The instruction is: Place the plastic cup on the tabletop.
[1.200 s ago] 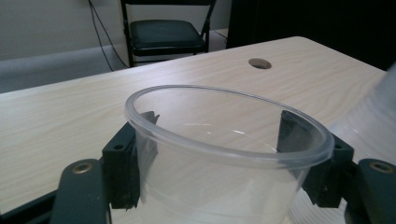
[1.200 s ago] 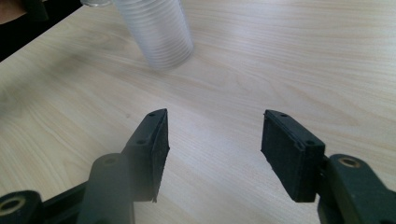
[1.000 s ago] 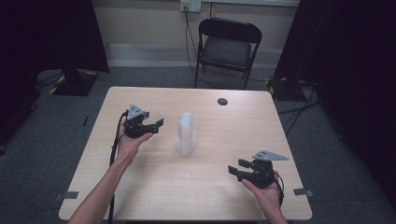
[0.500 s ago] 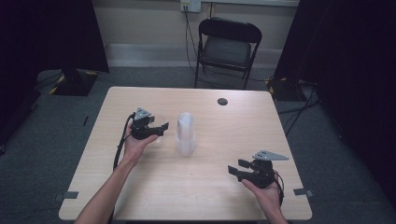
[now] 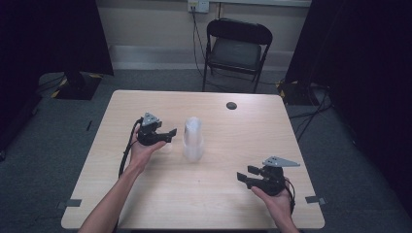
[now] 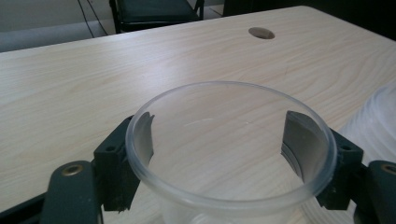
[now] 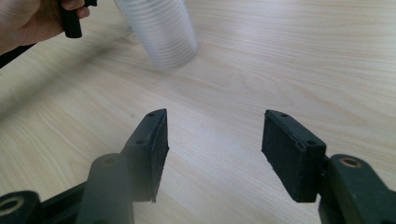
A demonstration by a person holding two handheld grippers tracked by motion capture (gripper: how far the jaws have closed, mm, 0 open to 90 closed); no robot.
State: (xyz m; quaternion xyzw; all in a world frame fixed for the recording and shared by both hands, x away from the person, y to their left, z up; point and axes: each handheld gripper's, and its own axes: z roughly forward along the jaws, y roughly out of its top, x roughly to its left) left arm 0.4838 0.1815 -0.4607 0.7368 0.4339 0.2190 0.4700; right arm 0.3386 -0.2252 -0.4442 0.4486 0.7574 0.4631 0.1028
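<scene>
Clear plastic, faint from the high view: stack of cups (image 5: 193, 141) upright mid-desk (image 5: 218, 199). Left hand-held gripper (image 5: 171, 133) just left of the stack. Right hand-held gripper (image 5: 245, 174) toward the near right corner, well apart from it.

From the left gripper view: single clear plastic cup (image 6: 224, 201) mouth-up between the two jaws, one pad on each side of the wall just under the rim, seemingly pressing on it at a middling width. Edge of the stack close by at the right.

From the right gripper view: jaws wide apart, nothing between them, bare wood below, stack farther ahead on the left.

Likely trouble: thin wall buckling or cracking under too hard a squeeze; cup slipping or tipping out of too light a hold; neighbouring stack knocked over by a careless sideways swing.
</scene>
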